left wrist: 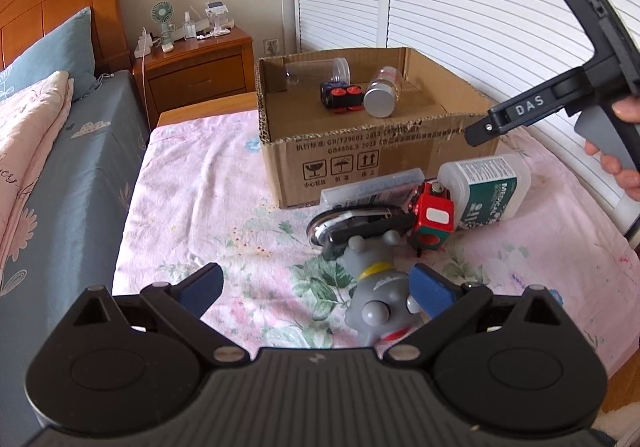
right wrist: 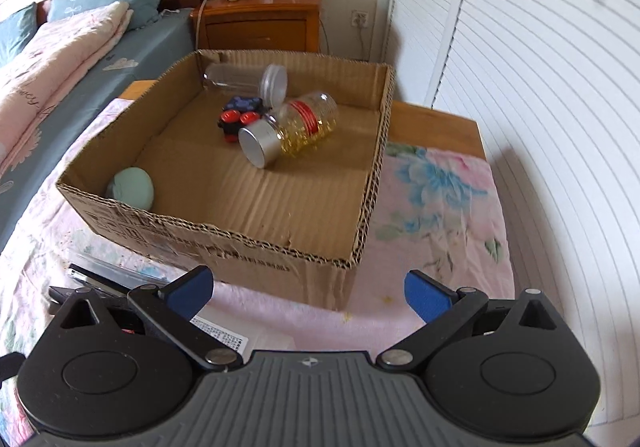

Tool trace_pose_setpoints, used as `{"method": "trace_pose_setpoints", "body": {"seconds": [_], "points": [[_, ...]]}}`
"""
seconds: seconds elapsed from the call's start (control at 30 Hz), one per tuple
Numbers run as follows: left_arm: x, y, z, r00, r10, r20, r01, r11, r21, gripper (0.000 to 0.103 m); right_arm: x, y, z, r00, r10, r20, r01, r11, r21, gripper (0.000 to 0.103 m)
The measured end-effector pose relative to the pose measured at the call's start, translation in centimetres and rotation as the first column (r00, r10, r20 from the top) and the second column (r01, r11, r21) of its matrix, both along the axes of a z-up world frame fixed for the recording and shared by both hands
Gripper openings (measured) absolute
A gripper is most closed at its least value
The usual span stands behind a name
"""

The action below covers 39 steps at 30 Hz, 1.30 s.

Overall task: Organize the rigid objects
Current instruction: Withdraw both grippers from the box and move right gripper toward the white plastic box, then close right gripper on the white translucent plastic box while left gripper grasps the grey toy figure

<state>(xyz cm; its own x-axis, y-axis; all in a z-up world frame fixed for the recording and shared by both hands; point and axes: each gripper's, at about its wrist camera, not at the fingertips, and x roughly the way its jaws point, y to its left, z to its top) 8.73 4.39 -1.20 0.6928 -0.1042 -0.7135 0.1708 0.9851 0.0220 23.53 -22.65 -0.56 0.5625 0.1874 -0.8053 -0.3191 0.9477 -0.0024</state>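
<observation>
A cardboard box (left wrist: 360, 151) stands on the floral cloth and holds a clear jar (left wrist: 320, 72), a jar with a silver lid (left wrist: 382, 92) and a black toy with red wheels (left wrist: 342, 97). In the right wrist view the box (right wrist: 224, 235) also holds a pale green round object (right wrist: 132, 189). In front of the box lie a grey toy figure (left wrist: 380, 299), a red cube (left wrist: 434, 219), a white bottle (left wrist: 486, 187), a flat case (left wrist: 372, 189) and a black and chrome tool (left wrist: 352, 225). My left gripper (left wrist: 316, 291) is open, its right pad beside the grey toy. My right gripper (right wrist: 308, 293) is open and empty, held above the box's near corner.
A bed with blue and pink bedding (left wrist: 48, 151) runs along the left. A wooden nightstand (left wrist: 196, 63) with a small fan stands behind. White louvred doors (left wrist: 480, 7) close off the right. The cloth (left wrist: 208, 187) left of the box is bare.
</observation>
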Motion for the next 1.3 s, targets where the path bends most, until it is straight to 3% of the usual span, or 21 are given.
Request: {"method": "trace_pose_setpoints", "body": {"seconds": [0.27, 0.63, 0.83, 1.07, 1.3], "points": [[-0.5, 0.1, -0.1, 1.000, -0.010, -0.002, 0.010, 1.000, -0.017, 0.099, 0.1, 0.3, -1.5, 0.999, -0.018, -0.029, 0.018, 1.000, -0.003, 0.103], [-0.6, 1.1, -0.7, 1.000, -0.009, -0.008, 0.009, 0.999, -0.045, 0.099, -4.5, -0.6, -1.4, 0.999, -0.014, -0.030, 0.013, 0.999, -0.031, 0.103], [-0.9, 1.4, -0.9, 1.000, -0.014, -0.013, 0.013, 0.998, -0.057, 0.099, -6.9, 1.4, -0.5, 0.996, 0.089, 0.023, -0.089, 0.996, -0.006, 0.103], [-1.5, 1.7, -1.0, 1.000, -0.015, -0.015, 0.014, 0.997, -0.070, 0.099, -7.8, 4.9, -3.3, 0.986, 0.167, -0.012, -0.168, 0.982, -0.084, 0.103], [-1.2, 1.3, -1.4, 0.999, -0.037, -0.027, 0.036, 0.997, -0.063, 0.099, -6.8, 1.3, -4.5, 0.998, 0.053, -0.028, -0.055, 0.996, -0.075, 0.103]]}}
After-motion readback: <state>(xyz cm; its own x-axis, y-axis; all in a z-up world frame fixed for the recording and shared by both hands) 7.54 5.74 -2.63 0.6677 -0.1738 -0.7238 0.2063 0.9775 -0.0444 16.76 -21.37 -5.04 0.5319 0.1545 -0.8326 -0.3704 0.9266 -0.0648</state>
